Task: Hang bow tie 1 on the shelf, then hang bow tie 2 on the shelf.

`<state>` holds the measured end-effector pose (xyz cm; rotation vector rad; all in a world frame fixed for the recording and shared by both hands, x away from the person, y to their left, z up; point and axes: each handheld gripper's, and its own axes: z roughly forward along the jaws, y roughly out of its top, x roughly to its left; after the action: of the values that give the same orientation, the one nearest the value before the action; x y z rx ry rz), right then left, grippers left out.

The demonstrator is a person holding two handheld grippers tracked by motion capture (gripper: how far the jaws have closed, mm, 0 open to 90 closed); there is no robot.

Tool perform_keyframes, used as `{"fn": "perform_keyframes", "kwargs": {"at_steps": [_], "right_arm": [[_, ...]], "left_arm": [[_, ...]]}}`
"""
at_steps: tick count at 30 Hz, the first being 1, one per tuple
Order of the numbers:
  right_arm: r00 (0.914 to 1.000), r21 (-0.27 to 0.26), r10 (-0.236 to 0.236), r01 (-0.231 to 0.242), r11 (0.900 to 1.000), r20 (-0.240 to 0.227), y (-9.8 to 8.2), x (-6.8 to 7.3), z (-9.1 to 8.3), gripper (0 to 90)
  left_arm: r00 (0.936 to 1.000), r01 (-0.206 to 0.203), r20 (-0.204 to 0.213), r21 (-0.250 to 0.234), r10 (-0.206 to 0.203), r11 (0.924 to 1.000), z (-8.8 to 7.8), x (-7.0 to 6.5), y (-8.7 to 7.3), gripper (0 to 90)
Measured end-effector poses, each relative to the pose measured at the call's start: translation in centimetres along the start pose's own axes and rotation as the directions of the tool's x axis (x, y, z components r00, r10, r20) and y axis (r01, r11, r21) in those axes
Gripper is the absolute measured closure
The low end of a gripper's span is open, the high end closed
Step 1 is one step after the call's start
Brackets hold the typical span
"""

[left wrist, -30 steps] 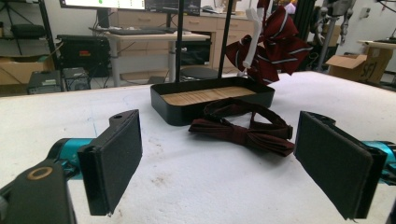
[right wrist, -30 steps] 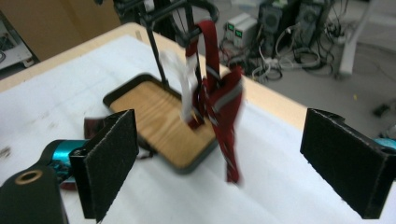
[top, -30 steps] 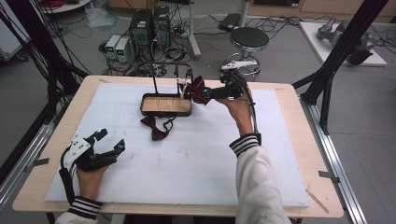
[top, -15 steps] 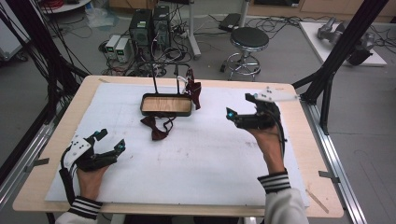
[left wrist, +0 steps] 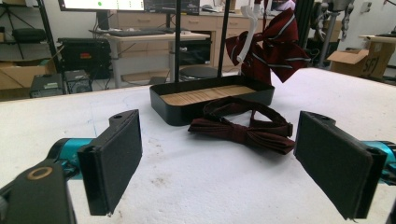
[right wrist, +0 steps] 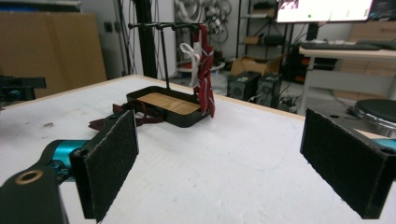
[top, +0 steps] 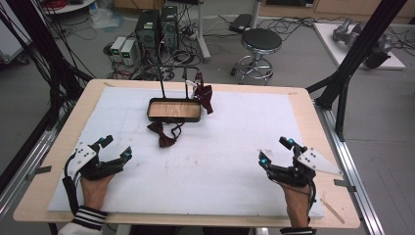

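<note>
While one bow tie lies flat — both hand-held grippers gape, empty

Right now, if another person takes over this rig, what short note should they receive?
Left claw: open, holding nothing, at the near left of the table.
Right claw: open, holding nothing, at the near right.
Striped bow tie: hangs on the rack above the black tray. This one looks done.
Dark bow tie: lies flat on the white mat, just in front of the tray.
Left to do: probably hang the dark bow tie too.
</note>
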<state>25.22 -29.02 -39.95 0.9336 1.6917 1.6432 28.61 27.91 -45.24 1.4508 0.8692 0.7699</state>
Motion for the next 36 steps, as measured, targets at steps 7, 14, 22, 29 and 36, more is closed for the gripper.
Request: {"fn": "perform_keyframes", "kwargs": {"at_steps": [7,14,22,29,36], "right_arm": [[0.9994,-0.006,-0.010,0.011,1.000,0.032,-1.7,0.0,-0.4,10.5],[0.9992,0.030,-0.023,0.022,0.999,0.031,-2.9,-0.3,-0.1,10.5],[0.9989,0.017,-0.020,0.020,1.000,0.043,-3.1,-0.4,-0.3,10.5],[0.9991,0.017,-0.001,0.000,1.000,0.042,-3.5,-0.6,-0.4,10.5],[0.9984,0.040,-0.026,0.024,0.999,0.051,-4.0,-0.6,-0.3,10.5]], "left_arm": [[1.0000,0.003,-0.004,-0.005,-0.003,1.0000,0.0,0.0,0.0,15.7],[0.9999,-0.008,-0.012,-0.018,0.007,0.9998,-0.1,-0.1,0.0,15.7],[0.9997,-0.012,-0.023,-0.021,0.011,0.9997,-0.2,-0.2,0.0,15.5],[0.9992,-0.024,-0.032,-0.025,0.023,0.9994,-0.4,-0.4,0.4,15.5],[0.9999,-0.013,-0.011,-0.034,0.013,0.9993,-0.7,-0.6,2.3,15.5]]}}
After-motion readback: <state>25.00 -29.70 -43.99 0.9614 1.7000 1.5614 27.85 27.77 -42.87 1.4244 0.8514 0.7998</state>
